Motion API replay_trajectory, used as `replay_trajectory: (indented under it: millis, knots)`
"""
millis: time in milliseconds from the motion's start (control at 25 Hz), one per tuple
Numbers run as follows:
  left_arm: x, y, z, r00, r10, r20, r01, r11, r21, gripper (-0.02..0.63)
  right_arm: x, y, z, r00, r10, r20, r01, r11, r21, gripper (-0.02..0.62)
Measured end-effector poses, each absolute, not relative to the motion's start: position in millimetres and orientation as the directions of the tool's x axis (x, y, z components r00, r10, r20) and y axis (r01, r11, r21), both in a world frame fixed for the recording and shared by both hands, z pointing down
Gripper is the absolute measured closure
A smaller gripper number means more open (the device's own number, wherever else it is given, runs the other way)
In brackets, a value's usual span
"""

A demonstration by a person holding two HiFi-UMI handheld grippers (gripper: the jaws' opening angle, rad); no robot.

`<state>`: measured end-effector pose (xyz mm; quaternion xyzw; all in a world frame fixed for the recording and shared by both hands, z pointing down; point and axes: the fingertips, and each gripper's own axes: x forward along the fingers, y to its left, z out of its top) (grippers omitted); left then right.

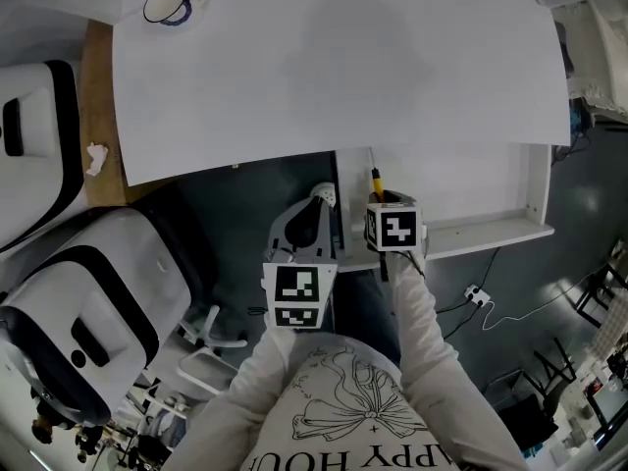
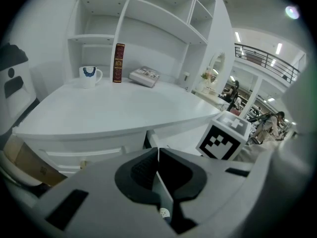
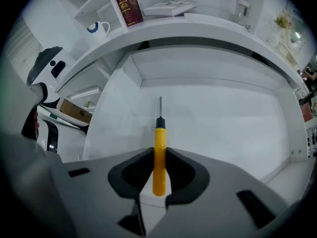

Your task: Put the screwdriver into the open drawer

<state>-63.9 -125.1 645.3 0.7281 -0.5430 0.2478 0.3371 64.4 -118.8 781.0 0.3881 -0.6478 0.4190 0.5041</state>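
A screwdriver (image 3: pixel 159 155) with a yellow handle, black collar and thin metal shaft is clamped between the jaws of my right gripper (image 3: pixel 158 170), its tip pointing down into the open white drawer (image 3: pixel 223 118). In the head view the right gripper (image 1: pixel 391 226) hangs over the drawer (image 1: pixel 491 204) near its left side, and the screwdriver (image 1: pixel 375 180) sticks out ahead of it. My left gripper (image 1: pixel 299 283) sits lower left, in front of the desk, jaws together with nothing in them (image 2: pixel 157 170).
The white desk top (image 1: pixel 334 57) carries a mug (image 1: pixel 167 4) at its far left corner. Shelves behind hold a red book (image 2: pixel 119 62) and a flat book (image 2: pixel 144 76). A white and black chair (image 1: pixel 88 292) stands left; a cardboard box (image 3: pixel 74 110) sits under the desk.
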Motion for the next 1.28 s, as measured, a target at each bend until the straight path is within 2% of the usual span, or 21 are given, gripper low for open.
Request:
replay_trajectory:
  millis: [520,760,920,1080,1280]
  knots:
    - [-64,-124,646,0.290,-0.617,0.731,-0.957,-0.182,0.226,0.595,63,-118,797,-0.181,-0.022,0.983,-0.907,0.390,-0.158,0.518]
    - [-63,-122,642,0.285,-0.629,0.723,-0.958,-0.175,0.225,0.595,61,-118,788,-0.215,-0.041,0.976,-0.904,0.387,-0.183,0.477]
    - [-60,-132,627,0.280,-0.661,0.697,-0.960,-0.177,0.217,0.595,64,-127,764,-0.232,-0.106,0.967,-0.906,0.386,-0.175,0.480]
    - [-55,-138,598,0.277,-0.691,0.667,-0.961,-0.188,0.205,0.595,67,-122,730,-0.276,-0.164,0.947,-0.908,0.369,-0.201,0.513]
    - [-51,-162,552,0.273,-0.756,0.595,-0.962,-0.213,0.171,0.595,75,-148,667,-0.295,-0.322,0.900,-0.923,0.340,-0.181,0.538]
